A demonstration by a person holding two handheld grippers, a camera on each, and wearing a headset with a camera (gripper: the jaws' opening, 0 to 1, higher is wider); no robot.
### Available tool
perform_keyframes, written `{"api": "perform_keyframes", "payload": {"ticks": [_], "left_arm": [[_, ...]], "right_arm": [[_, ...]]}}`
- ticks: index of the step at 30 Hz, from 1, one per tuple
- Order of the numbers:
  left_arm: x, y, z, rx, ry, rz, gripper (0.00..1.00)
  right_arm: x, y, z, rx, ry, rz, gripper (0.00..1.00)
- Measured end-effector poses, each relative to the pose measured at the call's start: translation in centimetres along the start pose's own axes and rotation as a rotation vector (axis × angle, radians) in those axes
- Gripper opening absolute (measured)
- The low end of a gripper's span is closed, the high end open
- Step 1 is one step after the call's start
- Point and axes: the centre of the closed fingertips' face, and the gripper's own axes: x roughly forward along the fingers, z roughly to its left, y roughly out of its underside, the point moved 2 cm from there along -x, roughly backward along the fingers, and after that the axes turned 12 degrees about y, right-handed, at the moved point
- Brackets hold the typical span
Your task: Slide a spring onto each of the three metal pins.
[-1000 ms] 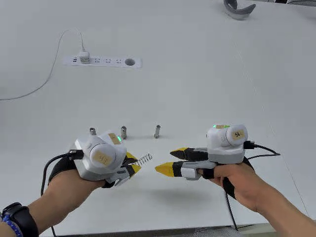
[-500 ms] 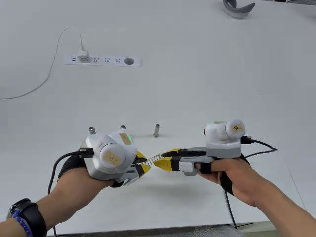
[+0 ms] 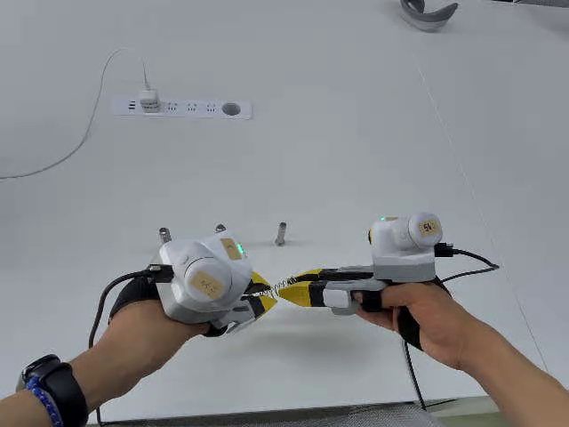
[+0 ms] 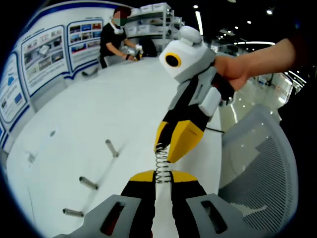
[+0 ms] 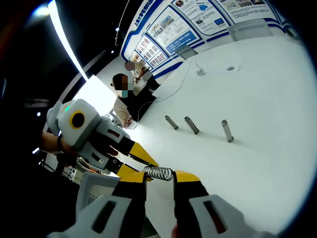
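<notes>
A small coil spring [image 3: 283, 286] hangs in the air between my two grippers. My left gripper [image 3: 260, 301] is shut on its near end, and in the left gripper view the spring [image 4: 161, 163] rises from between the yellow tips. My right gripper [image 3: 300, 289] faces it from the right, and its jaws have shut on the spring's other end [image 5: 158, 172]. Three metal pins [image 3: 164, 234] [image 3: 220, 229] [image 3: 281, 233] stand in a row on the white table beyond the grippers. In the right gripper view two pins [image 5: 171, 122] [image 5: 191, 125] carry springs and the third [image 5: 227, 130] is bare.
A white power strip [image 3: 182, 108] with a plug and cable lies at the back left of the table [image 3: 373, 160]. A grey curved object [image 3: 428, 12] sits at the far edge. A person [image 4: 116, 34] works at the table's far end.
My right gripper moved left to the spring and its jaws went from open to shut on the free end. My left gripper shifted slightly right with the spring.
</notes>
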Motion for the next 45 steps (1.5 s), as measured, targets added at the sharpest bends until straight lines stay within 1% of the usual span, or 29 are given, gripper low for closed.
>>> {"api": "perform_keyframes", "payload": {"ticks": [10,17,25,27,30,33,37,41,45], "left_arm": [[0.2,0.1,0.1,0.004,0.001,0.003,0.1],[0.4,-0.2,0.2,0.003,0.001,-0.006,0.1],[0.6,-0.8,0.3,-0.001,0.011,-0.036,0.1],[0.6,-0.9,0.4,-0.005,0.013,-0.044,0.1],[0.5,-1.1,0.4,-0.004,0.016,-0.053,0.1],[0.4,-1.5,0.4,0.0,0.023,-0.069,0.1],[0.3,-1.8,0.4,0.011,0.026,-0.076,0.1],[0.1,-2.1,0.4,0.016,0.026,-0.086,0.1],[0.0,-2.6,0.3,0.024,0.03,-0.099,0.1]], "right_arm": [[-0.3,-0.3,0.1,-0.009,-0.003,0.003,0.21],[-0.4,-1.0,0.3,-0.036,-0.01,0.01,0.2],[-0.4,-1.8,0.8,-0.114,-0.013,0.043,0.19],[-0.4,-1.9,0.9,-0.14,-0.014,0.055,0.18],[-0.5,-1.9,1.0,-0.198,-0.012,0.088,0.18],[-0.5,-1.9,1.1,-0.247,-0.025,0.122,0.18],[-0.7,-2.3,1.2,-0.292,-0.042,0.149,0.17],[-0.8,-2.3,1.0,-0.358,-0.055,0.194,0.16],[-0.8,-2.7,1.3,-0.378,-0.07,0.206,0.16]]}}
